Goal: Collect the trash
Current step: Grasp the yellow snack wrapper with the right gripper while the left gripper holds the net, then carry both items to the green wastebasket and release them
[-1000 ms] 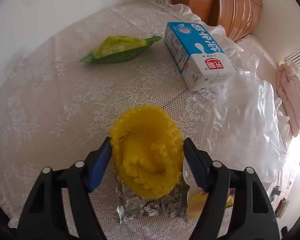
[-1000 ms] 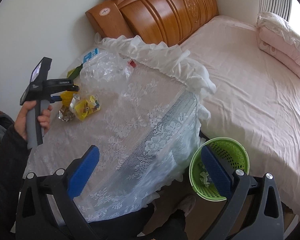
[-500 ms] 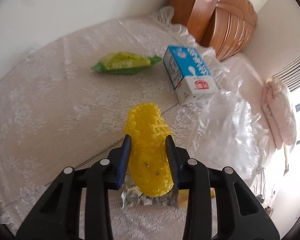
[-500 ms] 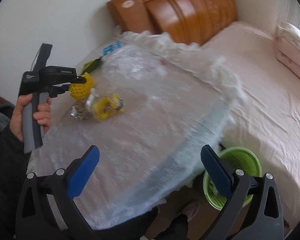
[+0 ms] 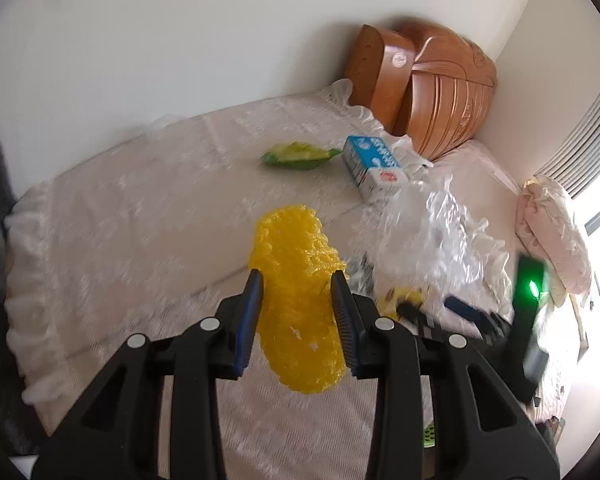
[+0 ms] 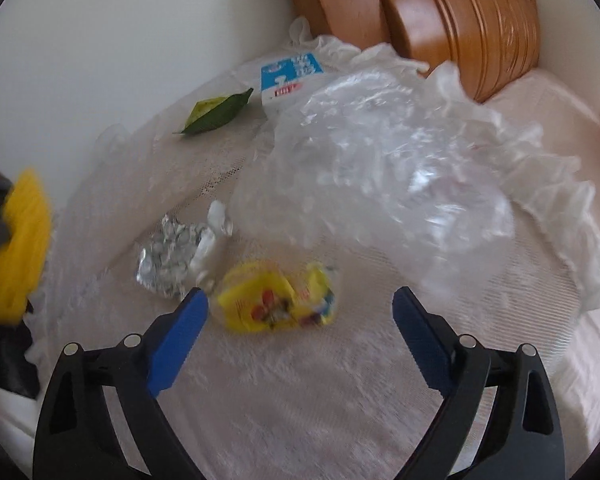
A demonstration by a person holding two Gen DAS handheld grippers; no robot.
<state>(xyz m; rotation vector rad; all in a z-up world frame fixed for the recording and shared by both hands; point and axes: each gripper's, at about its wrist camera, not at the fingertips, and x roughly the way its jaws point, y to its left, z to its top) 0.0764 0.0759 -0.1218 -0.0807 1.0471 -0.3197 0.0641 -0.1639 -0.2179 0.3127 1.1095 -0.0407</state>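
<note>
- Lace-covered table (image 5: 120, 216) against the wall, carrying all the litter; wooden headboard (image 5: 440, 92) and bed beyond
- Clear bag (image 6: 380, 168): big, crumpled, thin; probably weightless and slippery, likely to balloon and drag neighbours; best pinched at a bunched fold; sprawled mid-table, overlapping the carton's near end in the right view
- Carton (image 5: 374, 164): lying flat at the far edge beside the headboard; stiff, boxy, possibly empty; narrow sides the likely hold
- Foam net (image 5: 300, 300): yellow, soft, springy, very light; clamped across its middle in the left gripper (image 5: 298, 284), lifted off the cloth; squashes under pressure, so unlikely to slip
- Green wrapper (image 5: 298, 155): flat, far side, just left of the carton; thin, crinkly; hard to get under on lace
- Foil (image 6: 168, 256): crumpled, holds its shape; near the yellow packet
- Yellow packet (image 6: 276, 300): small, glossy, puffed; lying right between the fingers of the right gripper (image 6: 300, 308), spread wide and empty; pinch across the middle looks easiest
- In the way: bag edge close to the packet's far side; lace may snag fingertips
</note>
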